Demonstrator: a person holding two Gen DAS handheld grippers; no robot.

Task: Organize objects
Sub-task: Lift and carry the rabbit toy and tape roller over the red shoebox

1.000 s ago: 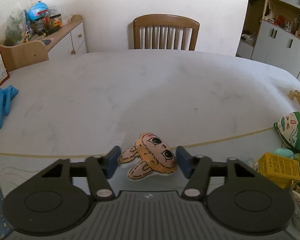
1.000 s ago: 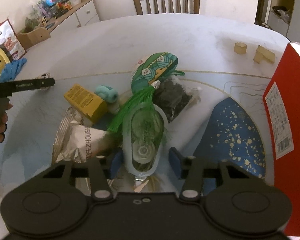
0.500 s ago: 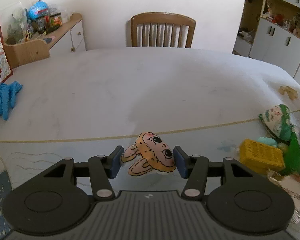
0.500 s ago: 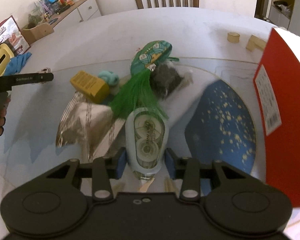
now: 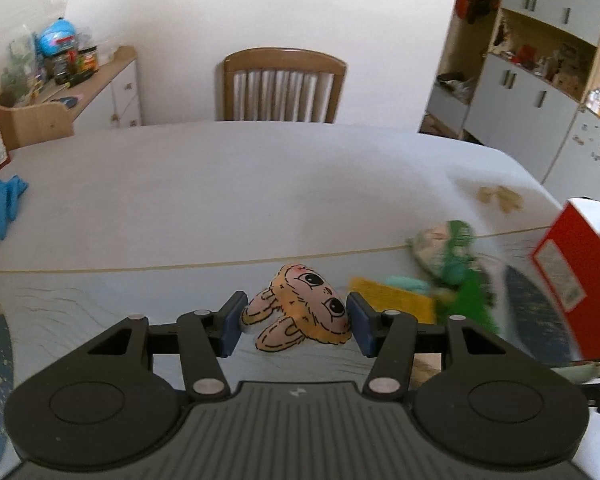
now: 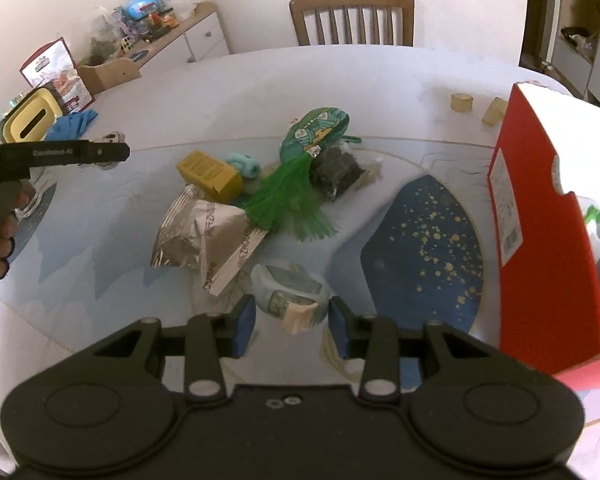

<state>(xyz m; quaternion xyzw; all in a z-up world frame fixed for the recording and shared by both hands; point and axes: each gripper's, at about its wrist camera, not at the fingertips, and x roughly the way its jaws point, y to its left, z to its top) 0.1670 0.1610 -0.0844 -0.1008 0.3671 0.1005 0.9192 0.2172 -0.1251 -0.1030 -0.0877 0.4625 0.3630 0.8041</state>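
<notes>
My left gripper (image 5: 296,326) is shut on a small orange bunny-face plush (image 5: 302,314) and holds it above the table. My right gripper (image 6: 292,322) is shut on a clear tape dispenser (image 6: 290,292), lifted and tilted above the table. The pile on the table holds a yellow box (image 6: 209,170), a silver snack bag (image 6: 198,230), a green tassel (image 6: 288,200), a green patterned pouch (image 6: 316,130) and a dark packet (image 6: 336,170). The left gripper also shows in the right wrist view (image 6: 118,152).
A red open box (image 6: 540,232) stands at the right, also in the left wrist view (image 5: 572,276). A blue speckled mat (image 6: 424,248) lies beside it. Two wooden blocks (image 6: 476,106) sit far right. Blue cloth (image 5: 0,204) and a chair (image 5: 282,84) lie beyond.
My right gripper has lifted the tape dispenser up and back, tilting it. My left gripper has swung right with the plush toward the pile; the red box has come into its view.
</notes>
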